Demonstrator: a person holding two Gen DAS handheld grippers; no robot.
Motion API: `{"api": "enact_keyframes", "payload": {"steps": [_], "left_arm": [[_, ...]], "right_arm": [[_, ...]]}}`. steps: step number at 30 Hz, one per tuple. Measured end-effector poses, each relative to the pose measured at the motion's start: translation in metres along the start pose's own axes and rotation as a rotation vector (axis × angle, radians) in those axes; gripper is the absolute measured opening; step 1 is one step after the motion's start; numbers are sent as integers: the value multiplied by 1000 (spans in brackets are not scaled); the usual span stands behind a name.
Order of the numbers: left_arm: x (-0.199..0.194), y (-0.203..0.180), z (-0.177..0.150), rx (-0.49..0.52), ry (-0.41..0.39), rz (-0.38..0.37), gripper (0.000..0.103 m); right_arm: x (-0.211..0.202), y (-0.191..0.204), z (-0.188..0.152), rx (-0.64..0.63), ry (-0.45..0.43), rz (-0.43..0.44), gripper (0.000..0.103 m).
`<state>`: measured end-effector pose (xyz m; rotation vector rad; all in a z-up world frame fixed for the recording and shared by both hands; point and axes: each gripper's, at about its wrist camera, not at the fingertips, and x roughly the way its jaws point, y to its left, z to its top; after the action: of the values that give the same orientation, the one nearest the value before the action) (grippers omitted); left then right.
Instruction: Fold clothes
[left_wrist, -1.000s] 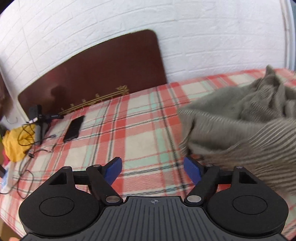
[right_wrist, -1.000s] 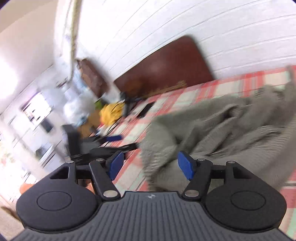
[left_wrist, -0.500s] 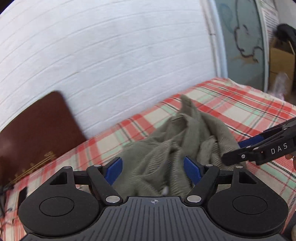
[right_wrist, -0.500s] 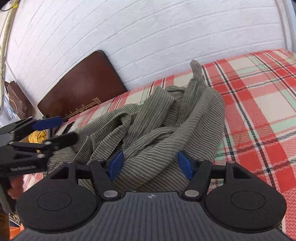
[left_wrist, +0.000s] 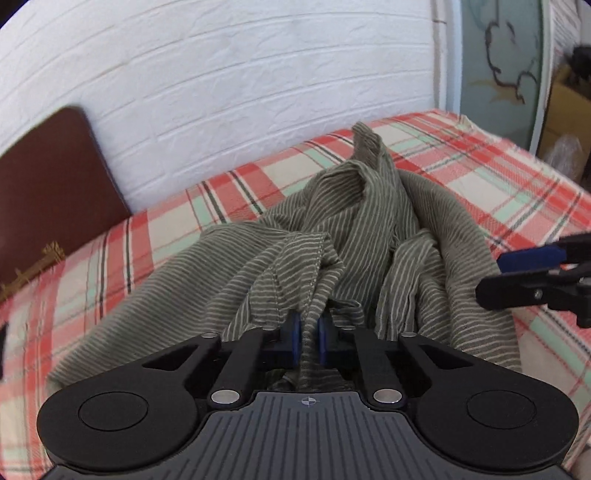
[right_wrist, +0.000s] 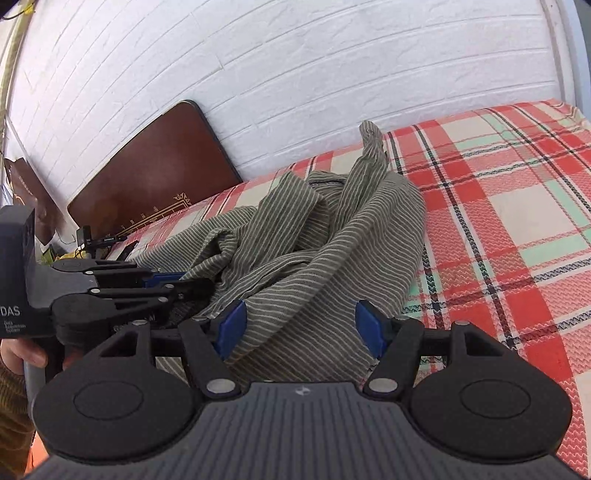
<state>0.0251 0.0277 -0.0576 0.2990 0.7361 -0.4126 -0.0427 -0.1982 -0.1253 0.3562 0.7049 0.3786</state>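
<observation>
An olive-grey striped garment (left_wrist: 369, 221) (right_wrist: 332, 251) lies crumpled on the plaid bed sheet (left_wrist: 240, 192) (right_wrist: 498, 184). My left gripper (left_wrist: 308, 334) is at its near edge. Its jaws are closing and the blue pads pinch a fold of the fabric. The right wrist view shows the same gripper (right_wrist: 184, 280) at the left, held by a hand (right_wrist: 22, 354). My right gripper (right_wrist: 300, 326) is open over the garment's near right part, with fabric lying between the spread pads and untouched by them. It also reaches in from the right edge of the left wrist view (left_wrist: 517, 275).
A brown headboard (left_wrist: 48, 177) (right_wrist: 155, 166) leans on the white brick wall behind the bed. Cables and small devices (right_wrist: 99, 240) lie on the bed's far left. A door (left_wrist: 498, 74) and a cardboard box (left_wrist: 565, 103) stand past the bed's right end.
My left gripper swung right from the bare sheet onto the garment and shut on a fold. The right gripper swung onto the garment too, then held still, open throughout.
</observation>
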Motion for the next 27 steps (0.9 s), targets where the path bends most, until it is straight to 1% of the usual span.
{"api": "enact_keyframes", "payload": {"steps": [4,6,9,12,15,18,22,27], "left_arm": [[-35,21,3,-101,-92,-12,3],[-59,34,5,-154,-145,3,3],[-90,56,4,-232,-210,47,3],[-113,77,-4,-289,-247,125,3],[-125,99,-18,-353,-251,187,3],[-131,122,-36,-435,-238,239,3],[-129,148,-62,-539,-206,284,3],[-110,161,-87,-559,-122,383,3]], "right_arm": [[3,-2,10,-5,-18,-25,70],[5,-2,16,-3,-26,-40,70],[11,-2,23,-11,-31,-69,70],[18,-3,26,-13,-25,-83,70],[23,-2,24,-8,-12,-86,70],[26,-1,23,-8,1,-85,70],[27,2,24,-21,5,-84,70],[31,4,30,-18,2,-94,70]]}}
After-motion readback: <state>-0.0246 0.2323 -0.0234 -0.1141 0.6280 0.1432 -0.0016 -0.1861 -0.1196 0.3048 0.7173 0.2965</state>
